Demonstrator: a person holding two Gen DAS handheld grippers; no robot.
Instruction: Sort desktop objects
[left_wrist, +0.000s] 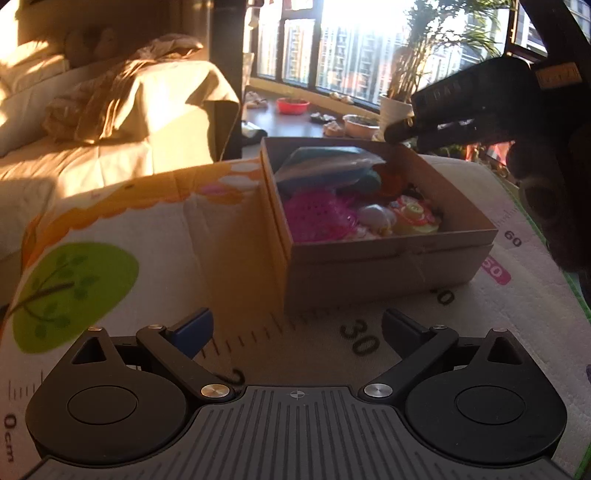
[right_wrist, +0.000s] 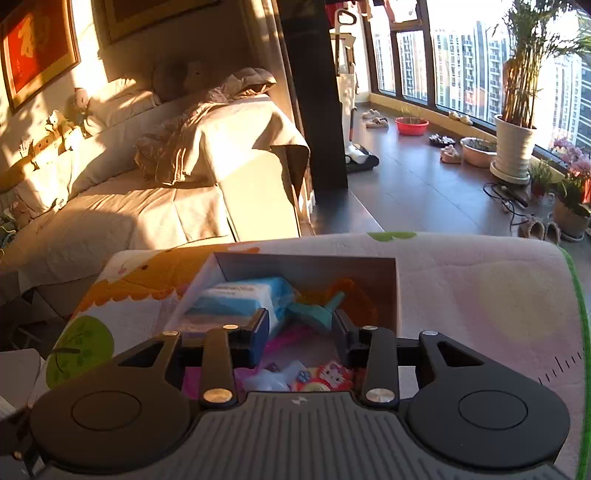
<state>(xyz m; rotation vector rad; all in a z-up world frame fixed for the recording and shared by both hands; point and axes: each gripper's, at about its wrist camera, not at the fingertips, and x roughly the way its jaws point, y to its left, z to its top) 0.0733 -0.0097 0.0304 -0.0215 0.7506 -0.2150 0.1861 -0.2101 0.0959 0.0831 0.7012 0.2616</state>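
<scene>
Box: cardboard, full of bright toys, on mat.
Left gripper: before box, jaws wide, empty.
Right gripper: over box, jaws parted, empty.

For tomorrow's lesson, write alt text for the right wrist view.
An open, empty right gripper hovers over an open cardboard box of toys and a blue packet, on a printed mat. A sunlit sofa stands behind.

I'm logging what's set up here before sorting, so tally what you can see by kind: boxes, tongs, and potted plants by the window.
Cardboard box: 1, open, holding mixed toys too jumbled to count
Tongs: 2, the left tongs and the right tongs, both open
Potted plants: 2 clear ones, the tall plant in a white pot and a smaller potted plant
Total: 5
</scene>
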